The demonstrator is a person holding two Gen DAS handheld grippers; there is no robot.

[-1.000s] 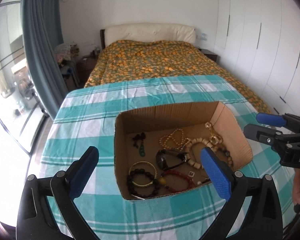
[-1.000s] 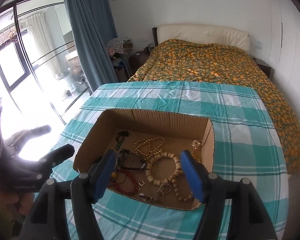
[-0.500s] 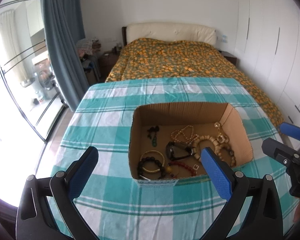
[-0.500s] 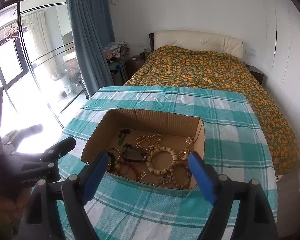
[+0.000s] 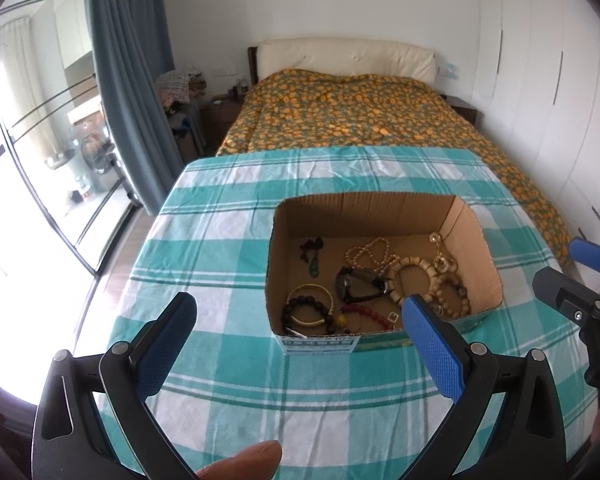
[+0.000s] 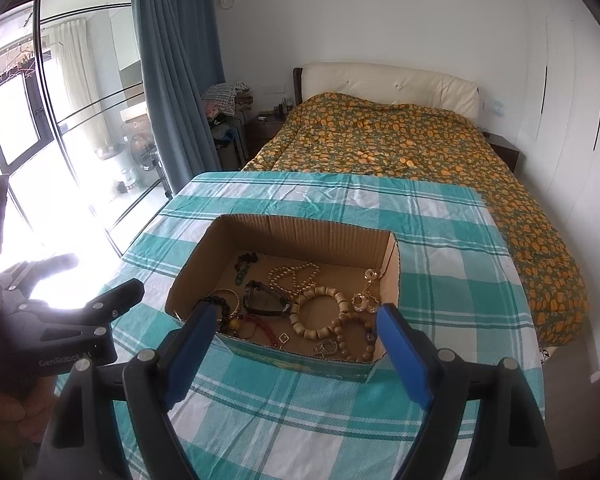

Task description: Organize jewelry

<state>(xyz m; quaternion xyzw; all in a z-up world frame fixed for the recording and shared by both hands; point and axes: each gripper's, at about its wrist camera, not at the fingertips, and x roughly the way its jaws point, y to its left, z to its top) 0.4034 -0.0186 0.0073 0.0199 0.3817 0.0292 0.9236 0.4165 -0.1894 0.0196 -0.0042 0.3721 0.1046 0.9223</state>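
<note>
An open cardboard box stands on a teal checked tablecloth. Inside lie a black watch, wooden bead bracelets, a pearl necklace, a gold bangle, a dark bead bracelet, a red bead bracelet and gold earrings. My left gripper is open and empty, held back in front of the box. My right gripper is open and empty, also in front of the box.
The table's far edge meets a bed with an orange patterned cover. A blue curtain and glass doors are at the left. White wardrobes line the right wall.
Both grippers have pulled back and up from the box, which now looks smaller and farther. Both stay open and empty.
</note>
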